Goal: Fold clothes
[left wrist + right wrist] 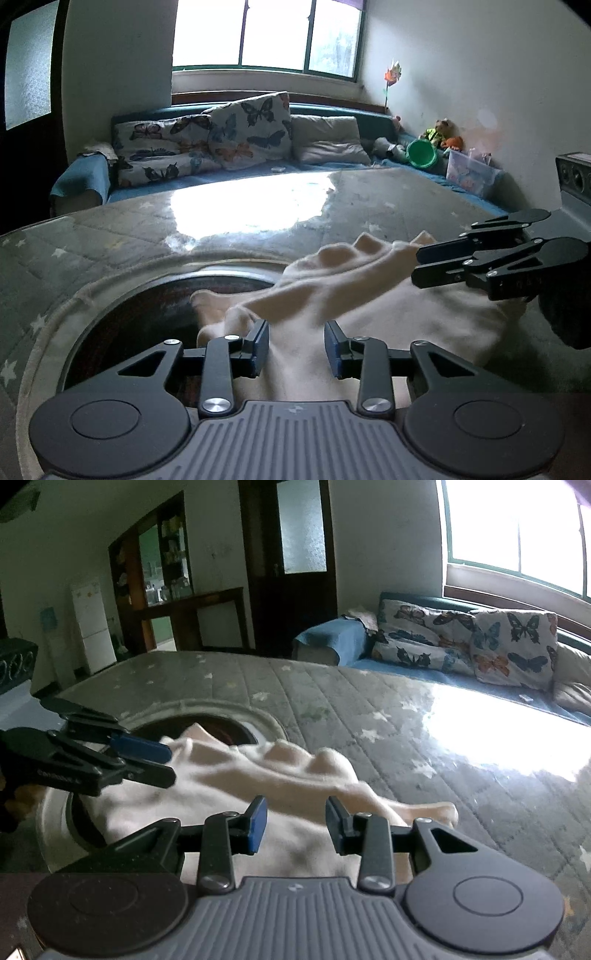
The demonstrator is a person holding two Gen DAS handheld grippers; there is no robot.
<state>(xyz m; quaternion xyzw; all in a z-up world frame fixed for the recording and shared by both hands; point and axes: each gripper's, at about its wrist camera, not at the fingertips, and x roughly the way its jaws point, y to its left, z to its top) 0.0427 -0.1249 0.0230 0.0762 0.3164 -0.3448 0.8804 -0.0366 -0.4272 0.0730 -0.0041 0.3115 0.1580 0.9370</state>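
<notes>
A cream garment point(354, 291) lies rumpled on the grey star-print table cover point(406, 206), partly over a round dark opening point(147, 314). My left gripper point(295, 347) is open, its fingers straddling the near part of the cloth, which lies unclamped beneath them. My right gripper point(421, 264) comes in from the right over the garment's far edge. In the right wrist view, the right gripper point(295, 825) is open above the garment point(229, 775), with the cloth loose below the pads. The left gripper point(168, 762) reaches in from the left there.
A blue sofa point(85, 177) with butterfly cushions point(251, 129) runs along the table's far side under a window. A green bucket point(423, 153), a plastic box point(471, 177) and soft toys sit in the far right corner. A grey appliance point(574, 184) stands at the right edge.
</notes>
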